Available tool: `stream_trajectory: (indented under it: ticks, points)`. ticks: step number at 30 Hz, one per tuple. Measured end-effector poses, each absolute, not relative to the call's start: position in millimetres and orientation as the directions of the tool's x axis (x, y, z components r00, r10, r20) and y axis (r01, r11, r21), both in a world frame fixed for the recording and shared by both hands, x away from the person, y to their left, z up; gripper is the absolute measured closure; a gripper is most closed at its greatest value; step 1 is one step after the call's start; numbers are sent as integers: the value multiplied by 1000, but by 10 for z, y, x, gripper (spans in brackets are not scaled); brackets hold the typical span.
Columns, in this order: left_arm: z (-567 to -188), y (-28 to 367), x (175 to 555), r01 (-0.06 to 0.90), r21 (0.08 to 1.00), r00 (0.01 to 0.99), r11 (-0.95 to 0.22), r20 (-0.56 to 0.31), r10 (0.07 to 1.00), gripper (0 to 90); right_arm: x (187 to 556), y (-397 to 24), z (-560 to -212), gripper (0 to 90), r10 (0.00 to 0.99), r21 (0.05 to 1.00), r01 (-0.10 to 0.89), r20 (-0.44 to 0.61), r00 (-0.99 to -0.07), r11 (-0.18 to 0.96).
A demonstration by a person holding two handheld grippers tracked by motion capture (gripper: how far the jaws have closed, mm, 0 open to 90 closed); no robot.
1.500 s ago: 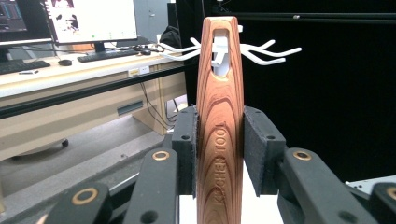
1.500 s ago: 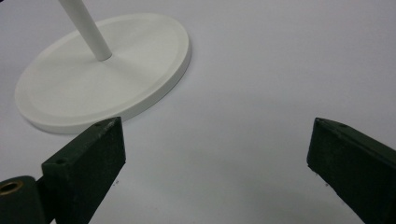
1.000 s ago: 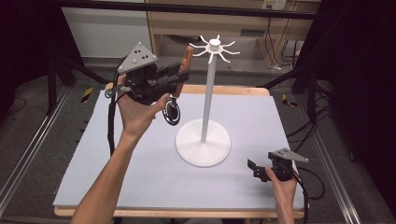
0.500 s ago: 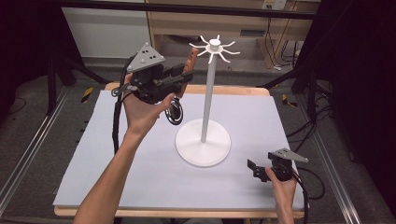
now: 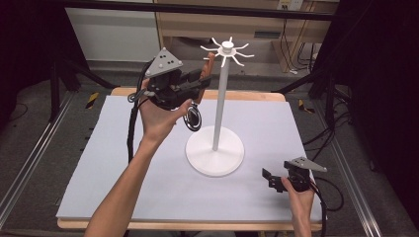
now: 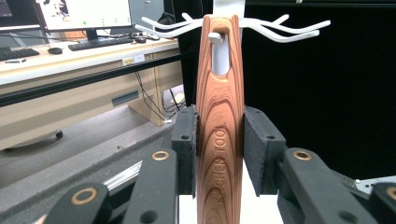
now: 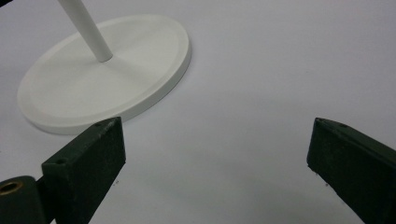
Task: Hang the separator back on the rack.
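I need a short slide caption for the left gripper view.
Black tongs clamp a striped wooden utensil handle, its hanging hole over a hook of the white rack.

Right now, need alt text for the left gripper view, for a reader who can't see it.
The left tongs clamp a wooden utensil handle upright, and its hanging hole sits over a hook of the white rack. Behind, on the left, is a desk with a monitor and keyboard.

It looked like a lab: a desk (image 6: 70, 56) carried a monitor (image 6: 84, 14) and keyboard (image 6: 100, 43), cables (image 5: 291, 44) hung behind the table (image 5: 123, 197), and black curtains (image 5: 380, 74) flanked it.
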State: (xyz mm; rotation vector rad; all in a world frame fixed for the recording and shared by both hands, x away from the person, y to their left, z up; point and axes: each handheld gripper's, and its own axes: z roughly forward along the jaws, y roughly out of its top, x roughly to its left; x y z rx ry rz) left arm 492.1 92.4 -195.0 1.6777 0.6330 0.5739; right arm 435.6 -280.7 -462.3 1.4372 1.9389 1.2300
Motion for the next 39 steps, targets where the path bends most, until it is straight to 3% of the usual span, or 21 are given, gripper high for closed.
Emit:
stream_trajectory:
  ticks: [23, 29, 39]
  points:
    - [-2029, 928, 4952, 80, 984, 729, -157, 49, 682, 667, 4357, -2797, -4621, 49, 915, 840, 537, 158, -372, 73]
    - [-2060, 978, 4936, 87, 985, 726, -150, 40, 687, 586, 4357, -2797, -4623, 49, 915, 840, 538, 157, -371, 74]
    - [-2204, 1282, 4781, 86, 983, 720, -163, 52, 692, 525, 4369, -2801, -4651, 50, 917, 835, 545, 159, -365, 72]
